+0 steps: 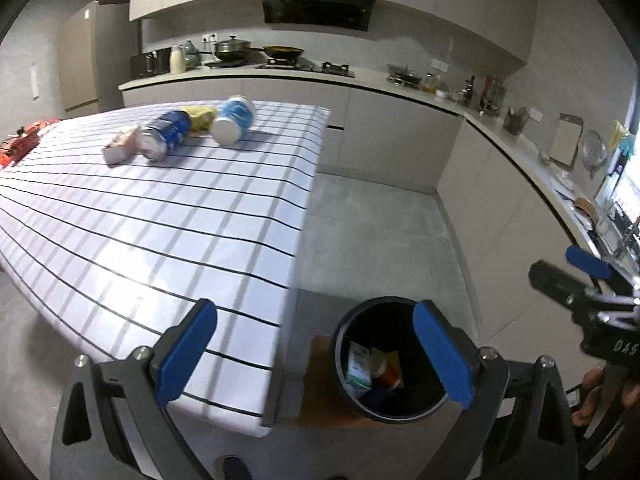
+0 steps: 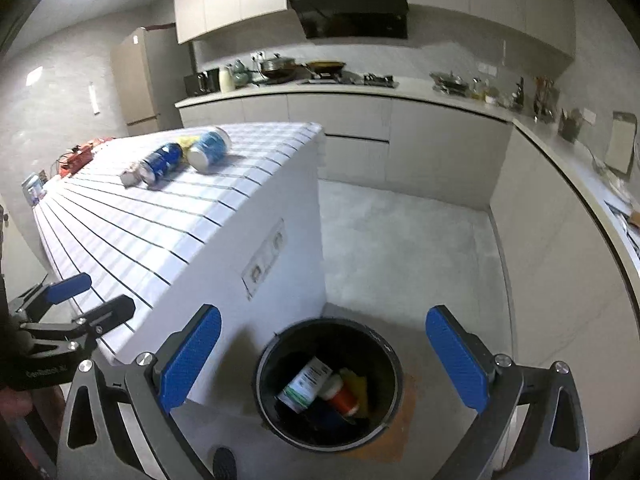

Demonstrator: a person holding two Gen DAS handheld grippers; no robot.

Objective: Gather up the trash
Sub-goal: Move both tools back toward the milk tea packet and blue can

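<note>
From the left wrist view, the left gripper (image 1: 314,354) hangs with its blue pads spread wide and nothing between them, poised over the near corner of the checked table (image 1: 168,216); the black bin (image 1: 390,360) sits on the floor just beside that corner, already holding a carton, an orange-capped bottle and something yellow; the trash left to collect lies well apart at the far end of the cloth: a dark blue can (image 1: 166,134) on its side, a white-and-blue tub (image 1: 234,120) beside it, a yellow wrapper (image 1: 200,115) behind them, a crumpled pale packet (image 1: 120,148) touching the can.

From the right wrist view, the right gripper (image 2: 324,358) is also released and empty, hovering straight over the bin (image 2: 330,384); the can (image 2: 160,162) and tub (image 2: 208,148) show far up the table (image 2: 132,216).

The step in hand looks like going back for another item (both tools free, so either could reach). To do it well, the jaws should probably approach the can across its round body, not its ends, and close squarely so it cannot roll away; the packet touching it may shift, so a slow approach seems wise; the tub is wide and would need the full opening.
</note>
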